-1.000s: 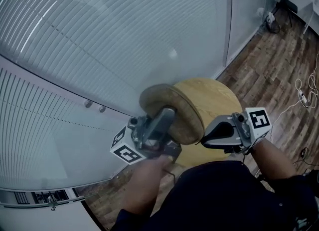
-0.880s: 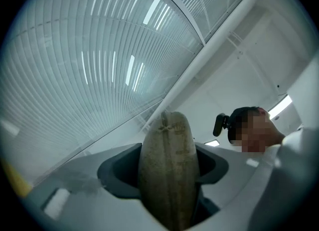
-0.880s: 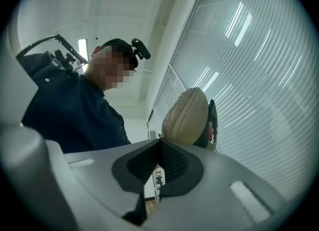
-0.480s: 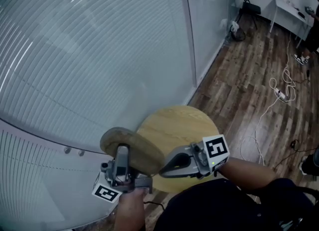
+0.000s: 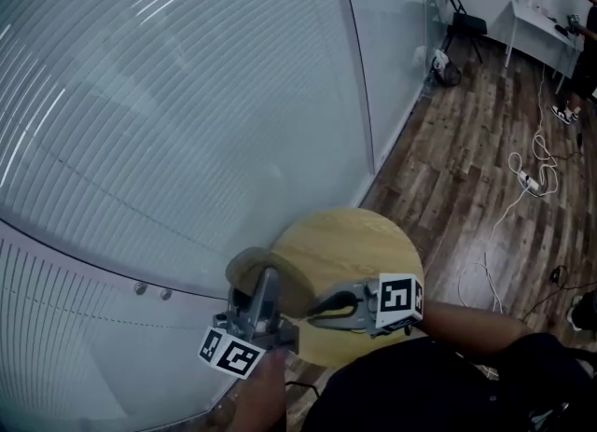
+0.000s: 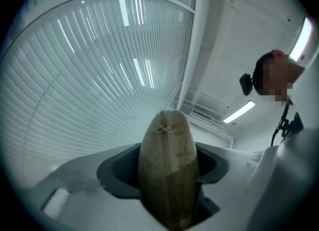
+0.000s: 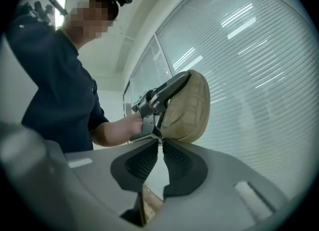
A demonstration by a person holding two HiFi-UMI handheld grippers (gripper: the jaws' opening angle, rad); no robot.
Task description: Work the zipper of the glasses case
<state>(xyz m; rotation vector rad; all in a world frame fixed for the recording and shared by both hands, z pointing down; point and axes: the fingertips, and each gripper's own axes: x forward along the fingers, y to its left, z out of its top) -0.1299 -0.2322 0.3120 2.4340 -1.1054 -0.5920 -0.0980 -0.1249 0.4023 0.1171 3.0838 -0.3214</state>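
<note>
The left gripper (image 5: 266, 295) clamps the tan glasses case (image 6: 168, 170) end-on between widely spread jaws and holds it in the air over the left edge of the round table (image 5: 364, 243). The right gripper (image 7: 160, 142) has its jaws closed together, with the tips at the case's rim. Whether they pinch the zipper pull cannot be told.

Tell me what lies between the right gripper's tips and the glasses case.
Nothing. In the right gripper view, the closed tips of the right gripper sit right at the lower edge of the glasses case; no gap shows.
</note>
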